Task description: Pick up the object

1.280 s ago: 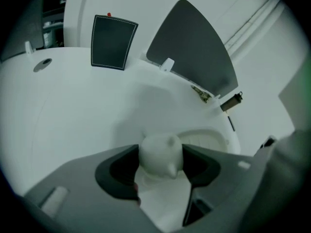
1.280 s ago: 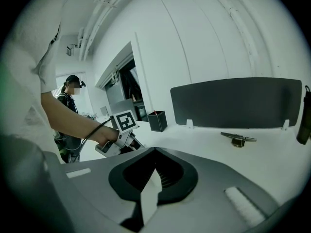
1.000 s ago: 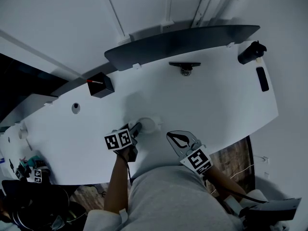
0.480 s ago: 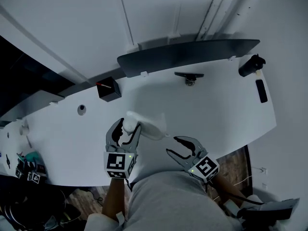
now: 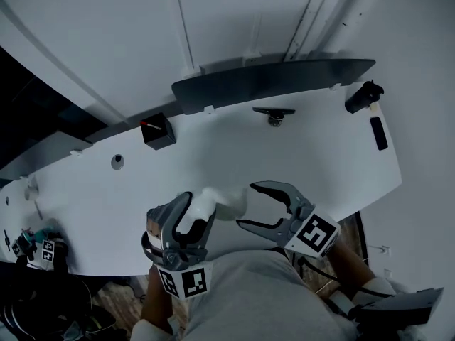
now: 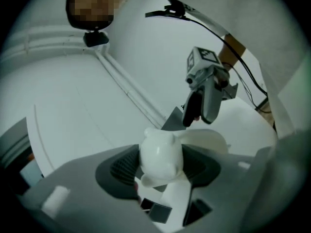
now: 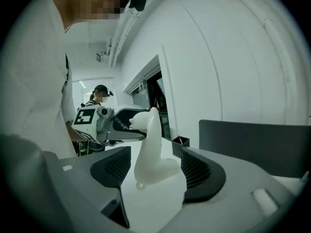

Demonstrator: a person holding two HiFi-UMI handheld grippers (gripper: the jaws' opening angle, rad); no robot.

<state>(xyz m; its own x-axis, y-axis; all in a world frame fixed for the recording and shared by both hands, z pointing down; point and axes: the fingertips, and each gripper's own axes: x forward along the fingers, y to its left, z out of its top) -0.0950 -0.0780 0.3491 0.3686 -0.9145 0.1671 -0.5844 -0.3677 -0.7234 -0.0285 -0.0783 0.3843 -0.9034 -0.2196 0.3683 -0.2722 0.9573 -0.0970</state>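
A: Report the room.
B: I see a white wall [image 5: 106, 34] with conduits [image 5: 302, 13] behind a white curved table [image 5: 320, 155]; a dark panel [image 5: 270, 80] lines its far edge.
A: Floor [image 5: 122, 290]?
B: Probably wood planks; I read dim, even light.

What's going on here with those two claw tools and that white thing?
A person holds a gripper tool in each hand over a white table. The left gripper is clamped on one end of a white figure and holds it in the air above the table. The right gripper has its jaws around the other end. They have just been opening and stand apart without squeezing it, so the left gripper alone seems to carry the figure.
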